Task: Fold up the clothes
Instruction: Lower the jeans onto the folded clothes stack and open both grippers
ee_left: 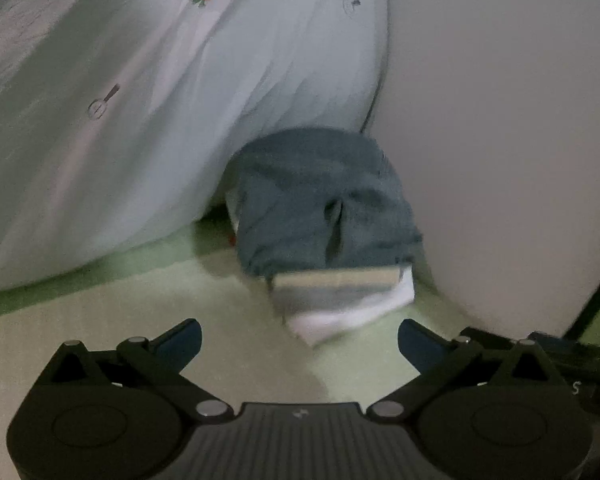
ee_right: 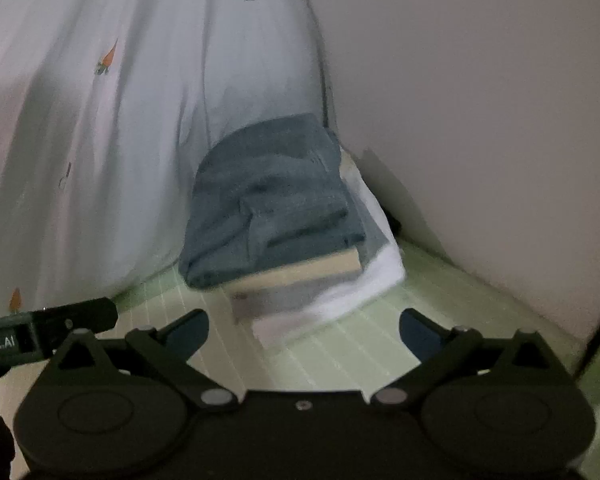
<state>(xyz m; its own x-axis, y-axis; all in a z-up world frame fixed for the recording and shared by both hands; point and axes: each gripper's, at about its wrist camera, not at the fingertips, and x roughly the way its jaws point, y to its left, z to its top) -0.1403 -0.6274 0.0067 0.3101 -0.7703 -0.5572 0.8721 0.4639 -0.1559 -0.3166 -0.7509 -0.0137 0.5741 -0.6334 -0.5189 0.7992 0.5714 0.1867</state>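
A stack of folded clothes stands on the pale green mat by the wall. On top lies a folded blue-grey garment (ee_left: 320, 204), also in the right wrist view (ee_right: 268, 204). Under it are a beige layer (ee_left: 336, 279) and a white folded piece (ee_left: 340, 316), which shows in the right wrist view too (ee_right: 340, 292). My left gripper (ee_left: 299, 340) is open and empty, just short of the stack. My right gripper (ee_right: 304, 334) is open and empty, also just in front of the stack.
A large white quilt (ee_left: 140, 100) with small carrot prints rises at the left and behind the stack. A plain wall (ee_left: 500, 140) closes the right side. The green mat (ee_right: 380, 344) lies under the grippers. The left gripper's body (ee_right: 48, 330) shows at the left of the right wrist view.
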